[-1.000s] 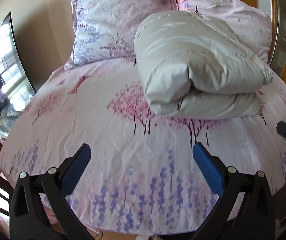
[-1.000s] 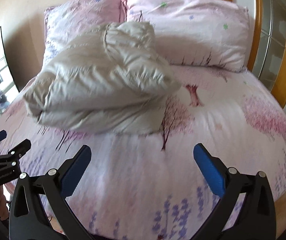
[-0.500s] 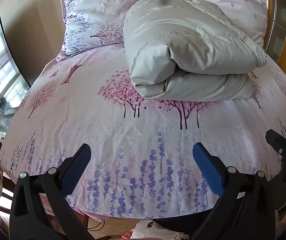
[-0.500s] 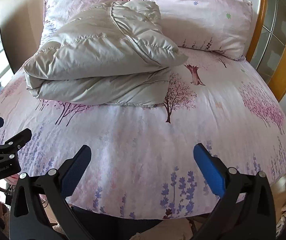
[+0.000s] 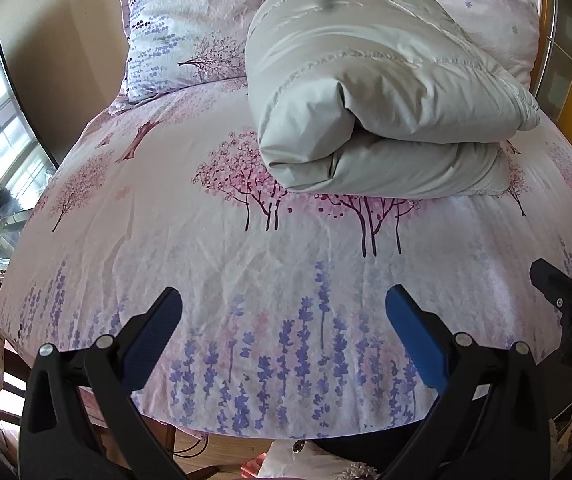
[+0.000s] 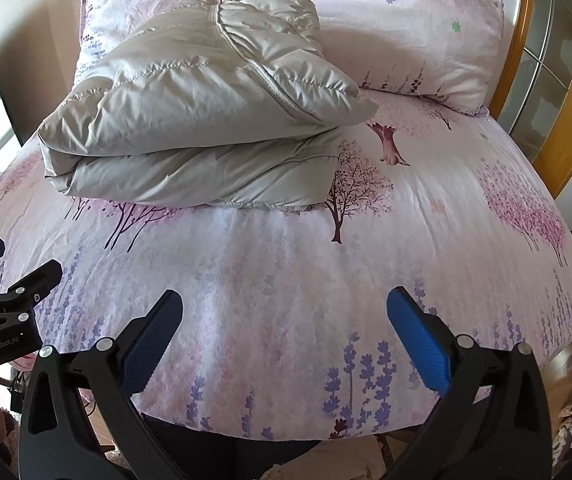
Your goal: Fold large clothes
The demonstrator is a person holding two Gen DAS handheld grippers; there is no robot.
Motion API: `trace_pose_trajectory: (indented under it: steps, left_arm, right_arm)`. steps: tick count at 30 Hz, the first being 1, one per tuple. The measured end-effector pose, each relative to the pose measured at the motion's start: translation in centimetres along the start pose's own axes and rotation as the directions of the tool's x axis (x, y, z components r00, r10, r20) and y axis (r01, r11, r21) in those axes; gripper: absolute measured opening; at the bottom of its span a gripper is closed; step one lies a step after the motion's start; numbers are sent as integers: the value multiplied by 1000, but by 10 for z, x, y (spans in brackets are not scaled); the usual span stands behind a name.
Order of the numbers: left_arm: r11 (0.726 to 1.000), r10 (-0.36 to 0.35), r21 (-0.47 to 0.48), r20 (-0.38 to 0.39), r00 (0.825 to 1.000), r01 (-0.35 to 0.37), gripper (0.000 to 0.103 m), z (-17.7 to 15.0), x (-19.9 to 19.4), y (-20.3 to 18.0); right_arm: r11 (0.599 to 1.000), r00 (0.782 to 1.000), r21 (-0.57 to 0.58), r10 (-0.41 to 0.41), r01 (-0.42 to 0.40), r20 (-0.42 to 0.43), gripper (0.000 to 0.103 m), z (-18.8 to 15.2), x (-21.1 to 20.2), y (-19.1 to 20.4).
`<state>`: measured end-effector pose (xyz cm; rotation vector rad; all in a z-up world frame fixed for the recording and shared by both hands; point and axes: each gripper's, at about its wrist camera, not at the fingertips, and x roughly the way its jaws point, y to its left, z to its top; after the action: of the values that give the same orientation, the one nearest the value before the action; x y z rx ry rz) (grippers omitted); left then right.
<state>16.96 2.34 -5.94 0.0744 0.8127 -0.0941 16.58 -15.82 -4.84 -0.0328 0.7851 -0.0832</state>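
Both claws hang empty with their blue pads spread wide: the left claw (image 5: 282, 320) and the right claw (image 6: 284, 320) each hover above the near edge of the bed (image 5: 286, 272), touching nothing. Each claw also shows at the margin of the other's view, so they sit side by side, level with one another and pointed toward the headboard end. Well apart from them, further up the bed, lies the grey padded jacket (image 5: 385, 112), a large quilted garment already doubled over on itself into a thick, roughly rectangular bundle. From the right wrist view the jacket (image 6: 206, 120) shows two stacked layers with a seamed edge running across the top, its far corner resting against the pillows (image 6: 385, 32). Judging from how it lies, the folding looks essentially complete: no sleeve or hem trails loose that can be seen, though the far side of the bundle is hidden. What may remain is only a tidy-up, such as pressing down the puffy upper layer, which sits a little askew over the lower one, or squaring the corners. The floral sheet between claws and jacket is bare and slightly wrinkled. Neither claw is angled down for a grasp; both are held back and low.
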Motion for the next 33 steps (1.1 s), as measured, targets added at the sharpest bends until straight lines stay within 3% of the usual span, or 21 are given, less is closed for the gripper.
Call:
trace_pose_trajectory:
  steps: [33]
  left_arm:
    - [1000,-4,-9,-15,1000,4,101,-2,5,1]
  right_arm:
    - [1000,1000,7,3,-3,-11,102,-4,4,4]
